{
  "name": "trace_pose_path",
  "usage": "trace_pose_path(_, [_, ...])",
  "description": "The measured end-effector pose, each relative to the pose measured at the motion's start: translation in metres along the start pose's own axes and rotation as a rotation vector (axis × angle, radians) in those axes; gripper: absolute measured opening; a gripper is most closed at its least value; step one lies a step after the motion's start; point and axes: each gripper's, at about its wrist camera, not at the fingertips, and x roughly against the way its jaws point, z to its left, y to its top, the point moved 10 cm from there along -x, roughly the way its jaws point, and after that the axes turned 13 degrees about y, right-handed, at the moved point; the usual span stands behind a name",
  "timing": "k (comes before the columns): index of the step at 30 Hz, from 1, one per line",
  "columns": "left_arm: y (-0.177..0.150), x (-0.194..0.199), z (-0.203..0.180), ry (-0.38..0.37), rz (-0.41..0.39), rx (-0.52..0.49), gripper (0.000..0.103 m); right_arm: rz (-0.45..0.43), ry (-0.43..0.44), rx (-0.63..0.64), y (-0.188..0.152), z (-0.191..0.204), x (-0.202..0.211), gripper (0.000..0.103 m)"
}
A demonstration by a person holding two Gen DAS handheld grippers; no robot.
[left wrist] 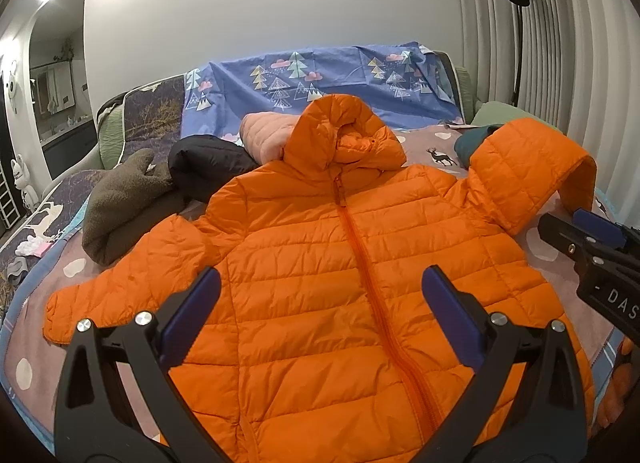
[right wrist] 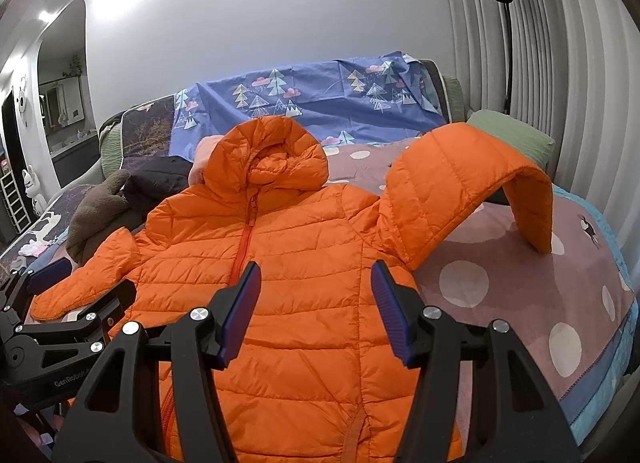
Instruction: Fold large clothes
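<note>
Showing teal garment (left wrist: 474,143) in left view only.

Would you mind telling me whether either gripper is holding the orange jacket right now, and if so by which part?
Nothing is held. The left gripper and right gripper both hover open above the orange jacket, pads clear of the fabric.

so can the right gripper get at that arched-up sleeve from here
Probably yes: the right gripper is open and empty over the orange jacket, and the arched sleeve stands just beyond with nothing between.
</note>
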Motion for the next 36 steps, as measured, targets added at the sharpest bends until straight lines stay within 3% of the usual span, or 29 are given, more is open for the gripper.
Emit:
trace_pose_path(23, [0.0002, 0.0003, -0.0052, -0.032, 0.000, -0.003, 0.101, 0.006, 0.001, -0.005, -0.0016, -0.0015, -0.0014, 0.059])
trace_pose_path(36, [0.0012, 0.0018, -0.0050, -0.005, -0.011, -0.019, 0.101, 0.009, 0.000, -0.011, -0.0044, -0.0034, -0.0011, 0.059])
